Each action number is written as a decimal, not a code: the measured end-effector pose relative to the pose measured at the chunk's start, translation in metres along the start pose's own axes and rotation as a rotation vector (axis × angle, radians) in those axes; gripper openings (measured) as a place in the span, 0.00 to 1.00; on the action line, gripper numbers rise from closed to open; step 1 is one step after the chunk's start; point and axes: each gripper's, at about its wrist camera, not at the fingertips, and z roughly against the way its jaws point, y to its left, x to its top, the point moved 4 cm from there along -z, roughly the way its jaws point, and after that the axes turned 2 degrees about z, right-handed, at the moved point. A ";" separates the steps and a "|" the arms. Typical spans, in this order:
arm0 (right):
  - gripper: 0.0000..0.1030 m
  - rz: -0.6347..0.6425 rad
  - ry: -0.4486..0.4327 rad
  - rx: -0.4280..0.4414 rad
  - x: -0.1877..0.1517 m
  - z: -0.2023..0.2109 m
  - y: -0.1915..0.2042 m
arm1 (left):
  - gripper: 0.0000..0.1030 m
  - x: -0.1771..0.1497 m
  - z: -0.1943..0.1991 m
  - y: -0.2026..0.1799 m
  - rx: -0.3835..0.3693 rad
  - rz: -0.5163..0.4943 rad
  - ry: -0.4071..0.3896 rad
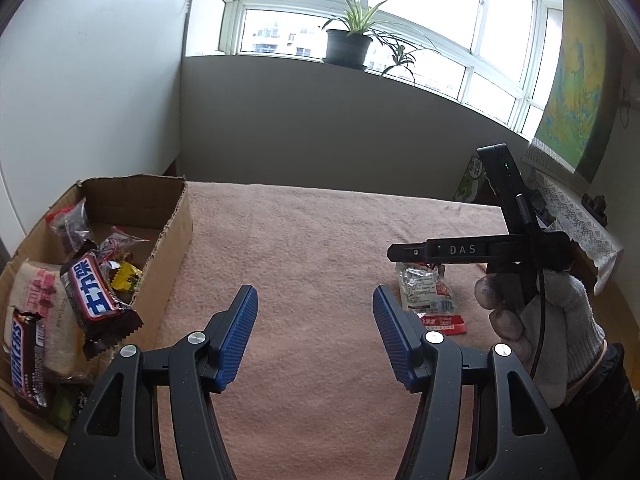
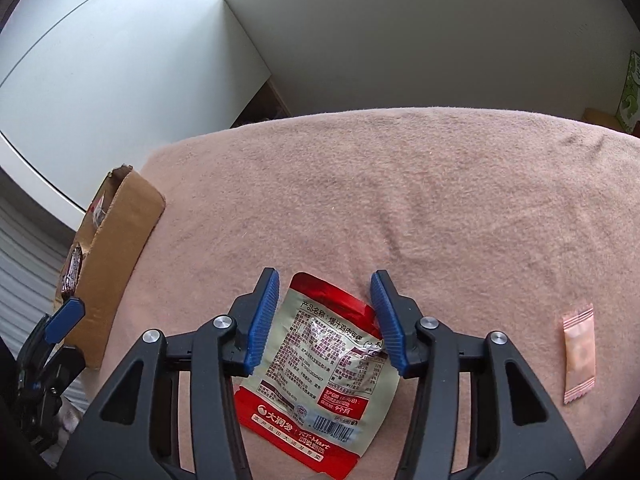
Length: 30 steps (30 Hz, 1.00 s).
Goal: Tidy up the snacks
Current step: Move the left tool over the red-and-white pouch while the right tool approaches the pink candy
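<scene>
A red and white snack packet (image 2: 320, 360) lies back side up on the pink blanket (image 2: 400, 200). My right gripper (image 2: 325, 276) is shut on it, a blue pad against each side edge. In the left wrist view the same packet (image 1: 430, 300) shows under the right gripper's black body, which a gloved hand (image 1: 560, 320) holds. My left gripper (image 1: 315, 290) hangs open over bare blanket, nothing between its fingers. To its left stands an open cardboard box (image 1: 172, 232) with several snacks inside, among them a Snickers bar (image 1: 94, 292). A small pink sachet (image 2: 579, 360) lies at the right.
The box (image 2: 116, 248) sits at the blanket's left edge, next to a white cabinet (image 1: 80, 80). A potted plant (image 1: 348, 44) stands on the window sill behind. At the far right is a lace-covered shelf (image 1: 576, 208). Bare blanket stretches between box and packet.
</scene>
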 end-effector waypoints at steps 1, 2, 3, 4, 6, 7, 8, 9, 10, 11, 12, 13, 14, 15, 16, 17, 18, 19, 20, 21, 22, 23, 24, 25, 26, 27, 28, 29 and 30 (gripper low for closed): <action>0.49 -0.022 -0.024 0.011 -0.003 0.009 -0.003 | 0.58 -0.001 -0.003 -0.004 -0.008 -0.003 0.009; 0.49 -0.038 -0.057 0.010 -0.006 0.020 -0.007 | 0.58 -0.003 -0.006 -0.008 -0.016 -0.005 0.021; 0.51 -0.043 -0.091 -0.001 -0.009 0.033 -0.011 | 0.58 -0.004 -0.009 -0.012 -0.026 -0.006 0.032; 0.53 -0.039 -0.121 -0.018 -0.011 0.046 -0.015 | 0.58 -0.006 -0.013 -0.017 -0.037 -0.008 0.043; 0.66 -0.027 -0.181 -0.068 -0.014 0.072 -0.027 | 0.58 -0.008 -0.020 -0.026 -0.060 -0.014 0.063; 0.69 -0.026 -0.210 -0.108 -0.016 0.084 -0.034 | 0.58 -0.008 -0.023 -0.031 -0.070 -0.015 0.070; 0.72 -0.026 -0.230 -0.154 -0.015 0.095 -0.042 | 0.58 -0.009 -0.026 -0.037 -0.081 -0.014 0.078; 0.72 -0.028 -0.237 -0.196 -0.013 0.101 -0.051 | 0.58 -0.010 -0.030 -0.041 -0.094 -0.013 0.087; 0.72 -0.032 -0.239 -0.229 -0.011 0.104 -0.058 | 0.58 -0.010 -0.035 -0.047 -0.107 -0.015 0.100; 0.72 -0.032 -0.241 -0.252 -0.012 0.109 -0.065 | 0.58 -0.011 -0.040 -0.053 -0.120 -0.019 0.116; 0.72 -0.031 -0.241 -0.269 -0.014 0.111 -0.071 | 0.58 -0.013 -0.044 -0.059 -0.132 -0.025 0.131; 0.72 -0.029 -0.234 -0.287 -0.015 0.112 -0.076 | 0.60 -0.015 -0.049 -0.066 -0.142 -0.033 0.145; 0.72 -0.025 -0.223 -0.297 -0.017 0.112 -0.081 | 0.67 -0.016 -0.054 -0.071 -0.150 -0.042 0.158; 0.72 -0.023 -0.213 -0.295 -0.022 0.115 -0.089 | 0.68 -0.017 -0.059 -0.077 -0.157 -0.048 0.168; 0.72 -0.022 -0.200 -0.290 -0.023 0.112 -0.092 | 0.69 -0.018 -0.063 -0.082 -0.162 -0.054 0.177; 0.72 -0.021 -0.183 -0.293 -0.025 0.106 -0.094 | 0.69 -0.018 -0.066 -0.085 -0.164 -0.056 0.183; 0.72 -0.021 -0.168 -0.304 -0.027 0.102 -0.096 | 0.69 -0.018 -0.070 -0.088 -0.165 -0.056 0.189; 0.72 -0.015 -0.157 -0.319 -0.028 0.097 -0.096 | 0.69 -0.017 -0.074 -0.090 -0.164 -0.054 0.196; 0.72 -0.008 -0.149 -0.333 -0.029 0.094 -0.097 | 0.69 -0.018 -0.077 -0.093 -0.163 -0.049 0.203; 0.72 -0.004 -0.142 -0.339 -0.029 0.089 -0.097 | 0.69 -0.019 -0.080 -0.097 -0.166 -0.044 0.211; 0.72 -0.001 -0.138 -0.339 -0.028 0.088 -0.097 | 0.69 -0.019 -0.084 -0.099 -0.169 -0.043 0.222; 0.72 0.007 -0.136 -0.339 -0.028 0.087 -0.096 | 0.69 -0.018 -0.089 -0.102 -0.165 -0.047 0.231; 0.72 0.019 -0.134 -0.344 -0.027 0.085 -0.094 | 0.69 -0.018 -0.093 -0.105 -0.159 -0.054 0.235; 0.72 0.029 -0.131 -0.351 -0.026 0.084 -0.093 | 0.69 -0.017 -0.097 -0.108 -0.153 -0.063 0.240; 0.72 0.036 -0.129 -0.358 -0.026 0.083 -0.092 | 0.69 -0.016 -0.101 -0.107 -0.147 -0.069 0.249; 0.72 0.040 -0.124 -0.361 -0.027 0.082 -0.093 | 0.69 -0.016 -0.105 -0.109 -0.141 -0.074 0.260; 0.72 0.041 -0.118 -0.359 -0.027 0.080 -0.093 | 0.69 -0.016 -0.108 -0.109 -0.134 -0.076 0.269; 0.72 0.040 -0.111 -0.358 -0.028 0.078 -0.093 | 0.69 -0.016 -0.111 -0.110 -0.128 -0.076 0.276; 0.72 0.042 -0.108 -0.356 -0.027 0.077 -0.093 | 0.70 -0.016 -0.111 -0.111 -0.122 -0.076 0.279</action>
